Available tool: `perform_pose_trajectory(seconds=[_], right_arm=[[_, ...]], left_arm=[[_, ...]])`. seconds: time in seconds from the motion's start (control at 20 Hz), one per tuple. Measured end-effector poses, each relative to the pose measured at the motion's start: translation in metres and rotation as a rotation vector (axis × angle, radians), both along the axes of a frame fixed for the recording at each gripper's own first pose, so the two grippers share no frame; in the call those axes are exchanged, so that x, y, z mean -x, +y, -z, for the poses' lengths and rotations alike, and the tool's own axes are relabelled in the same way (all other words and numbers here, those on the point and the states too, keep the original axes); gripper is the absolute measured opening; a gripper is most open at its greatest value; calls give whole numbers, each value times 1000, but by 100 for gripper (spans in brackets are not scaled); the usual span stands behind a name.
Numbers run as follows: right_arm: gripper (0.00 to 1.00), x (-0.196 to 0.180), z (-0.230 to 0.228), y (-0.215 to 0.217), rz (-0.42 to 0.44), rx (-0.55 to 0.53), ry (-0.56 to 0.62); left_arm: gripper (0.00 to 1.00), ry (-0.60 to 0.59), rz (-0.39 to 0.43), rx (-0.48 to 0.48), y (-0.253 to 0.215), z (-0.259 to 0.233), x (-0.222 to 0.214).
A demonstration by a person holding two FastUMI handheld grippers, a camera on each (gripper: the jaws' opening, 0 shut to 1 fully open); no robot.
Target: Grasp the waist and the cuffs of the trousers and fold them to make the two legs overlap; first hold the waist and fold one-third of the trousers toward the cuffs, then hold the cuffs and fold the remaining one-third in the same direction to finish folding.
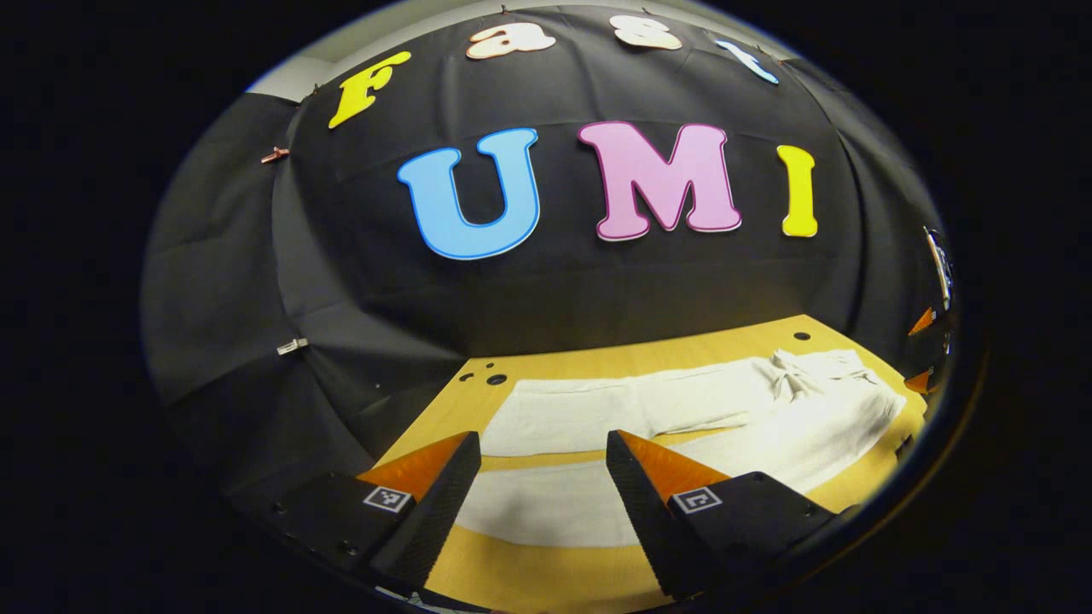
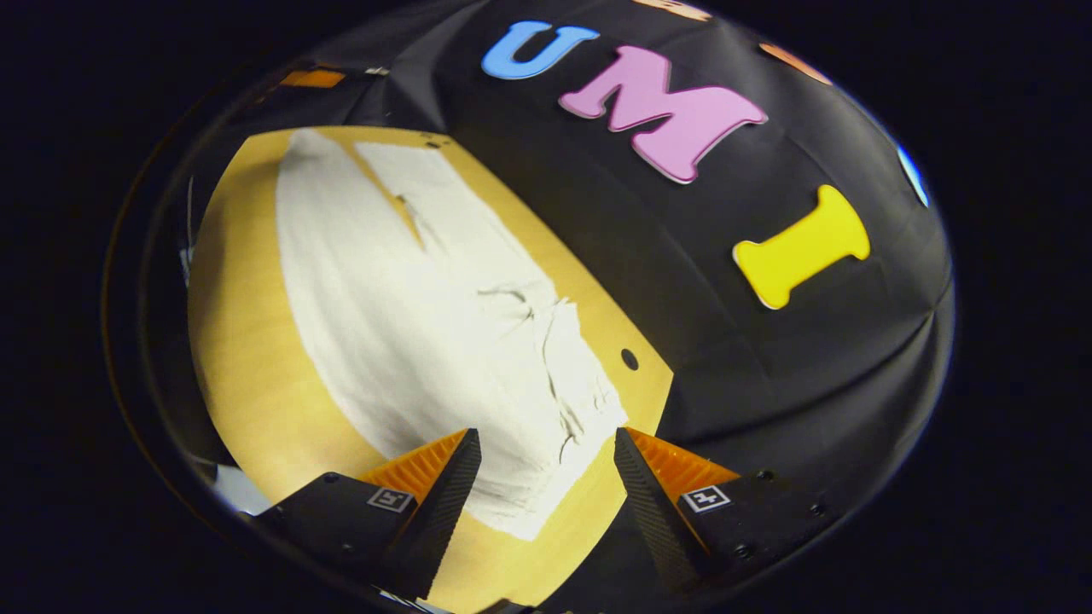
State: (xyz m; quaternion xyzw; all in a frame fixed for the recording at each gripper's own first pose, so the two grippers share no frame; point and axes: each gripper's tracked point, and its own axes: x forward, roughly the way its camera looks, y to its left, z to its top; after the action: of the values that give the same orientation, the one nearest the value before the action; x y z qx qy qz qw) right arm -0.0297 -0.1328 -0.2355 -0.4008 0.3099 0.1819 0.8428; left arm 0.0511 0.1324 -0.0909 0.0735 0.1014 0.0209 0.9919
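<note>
White trousers [image 1: 682, 409] lie flat on the wooden table [image 1: 546, 563], both legs spread side by side, waist with a drawstring at the right. My left gripper [image 1: 543, 465] hangs open above the near leg's cuff end, holding nothing. In the right gripper view the trousers [image 2: 409, 307] stretch away from the waist [image 2: 546, 477] toward the cuffs at the far left. My right gripper [image 2: 546, 460] is open just above the waist edge, its fingers apart on either side of the cloth and not pressing it.
The table [image 2: 247, 367] has small round holes near its far edge [image 2: 629, 359]. Black cloth walls close in behind and beside the table. Another gripper's tips [image 1: 921, 324] show at the right edge of the left gripper view.
</note>
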Motion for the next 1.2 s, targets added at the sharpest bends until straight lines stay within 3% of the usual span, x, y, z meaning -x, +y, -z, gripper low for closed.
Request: perform_pose_trajectory(seconds=[0.4, 0.65, 0.75, 0.85, 1.15, 1.2], right_arm=[[98, 39, 70, -43, -156, 197, 198], [98, 47, 100, -67, -162, 282, 254], [92, 39, 100, -65, -185, 295, 225], [95, 32, 102, -62, -222, 318, 200], [93, 9, 107, -58, -287, 417, 100], [99, 4, 108, -59, -280, 421, 90]], left_arm=[[98, 78, -57, -14, 15, 27, 9], [98, 101, -71, -44, 20, 35, 11], [97, 108, -80, -43, 23, 36, 12], [97, 112, -97, -34, 29, 35, 14], [97, 131, -152, -2, 43, 43, 16], [97, 138, -163, -2, 46, 47, 17]])
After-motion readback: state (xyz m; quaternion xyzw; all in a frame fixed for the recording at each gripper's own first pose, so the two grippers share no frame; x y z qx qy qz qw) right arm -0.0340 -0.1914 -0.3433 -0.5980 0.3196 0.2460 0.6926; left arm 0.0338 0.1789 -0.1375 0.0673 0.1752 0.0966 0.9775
